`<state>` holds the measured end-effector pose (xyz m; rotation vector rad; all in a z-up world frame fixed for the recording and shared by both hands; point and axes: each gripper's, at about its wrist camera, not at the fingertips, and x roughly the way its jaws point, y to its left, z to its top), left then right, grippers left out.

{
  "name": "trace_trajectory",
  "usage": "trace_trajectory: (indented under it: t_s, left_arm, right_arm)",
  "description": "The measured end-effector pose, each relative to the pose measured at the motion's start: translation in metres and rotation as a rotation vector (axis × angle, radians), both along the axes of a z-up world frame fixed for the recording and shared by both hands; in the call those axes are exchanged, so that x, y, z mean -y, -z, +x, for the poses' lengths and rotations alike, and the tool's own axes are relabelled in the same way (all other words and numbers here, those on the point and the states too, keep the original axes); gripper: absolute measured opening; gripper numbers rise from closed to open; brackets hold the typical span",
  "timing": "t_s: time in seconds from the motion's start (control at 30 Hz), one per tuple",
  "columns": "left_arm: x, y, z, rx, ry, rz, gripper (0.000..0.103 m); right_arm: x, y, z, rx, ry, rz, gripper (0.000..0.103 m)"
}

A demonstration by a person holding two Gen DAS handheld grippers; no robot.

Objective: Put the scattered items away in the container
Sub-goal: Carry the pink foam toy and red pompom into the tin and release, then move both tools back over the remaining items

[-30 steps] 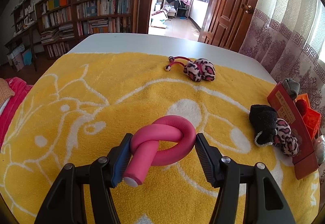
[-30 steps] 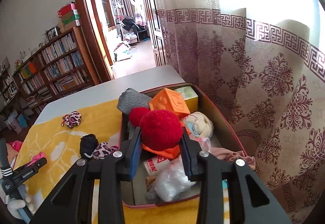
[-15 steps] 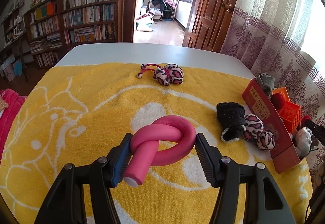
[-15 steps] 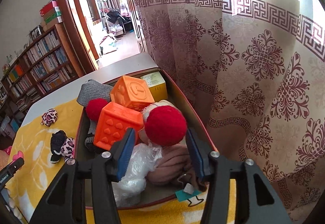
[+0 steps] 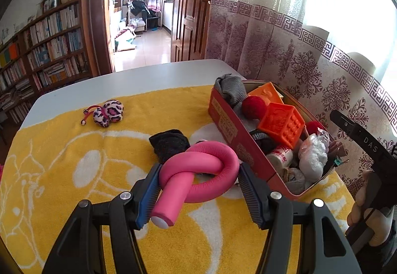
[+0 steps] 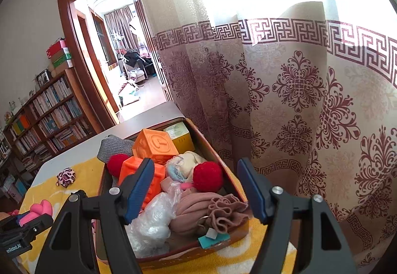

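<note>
My left gripper [image 5: 198, 189] has its fingers [image 5: 250, 192] pinching a knotted pink foam roller [image 5: 198, 174], one pad on each side of the loop, and I hold it above the yellow towel [image 5: 62, 174] just beside the near wall of the red box [image 5: 228, 127]. My right gripper [image 6: 196, 192] hangs over that box with its fingers [image 6: 139, 189] opening wide; nothing is pressed between them, and a red pompom [image 6: 208, 176] lies loose among the box's contents below the gap. The box sits on the towel at the counter's [image 5: 124, 80] edge by the patterned curtain [image 6: 297, 100], and it is crowded: two orange cubes [image 5: 281, 125], a second red pompom [image 5: 254, 107], a grey sock [image 5: 229, 90], a crumpled plastic bag [image 6: 153, 219], a pink cloth [image 6: 206, 212] and a yellow carton [image 6: 180, 136]. Still out on the towel I see a black sock [image 5: 170, 142] right behind the roller and a leopard-print scrunchie [image 5: 108, 113] farther off near the towel's far edge. A hand [image 5: 367, 209] grips the right tool's handle at the edge of the left view.
</note>
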<state>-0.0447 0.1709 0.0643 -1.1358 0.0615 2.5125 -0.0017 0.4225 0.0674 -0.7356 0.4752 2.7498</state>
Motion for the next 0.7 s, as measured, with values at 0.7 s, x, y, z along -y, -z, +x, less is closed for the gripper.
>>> trace_trajectory:
  t_s: [0.7]
  left_arm:
    - [-0.102,0.011,-0.012,0.054,0.215,0.039,0.067]
  right_arm:
    - [-0.021,0.006,0.011,-0.066,0.014,-0.095,0.074]
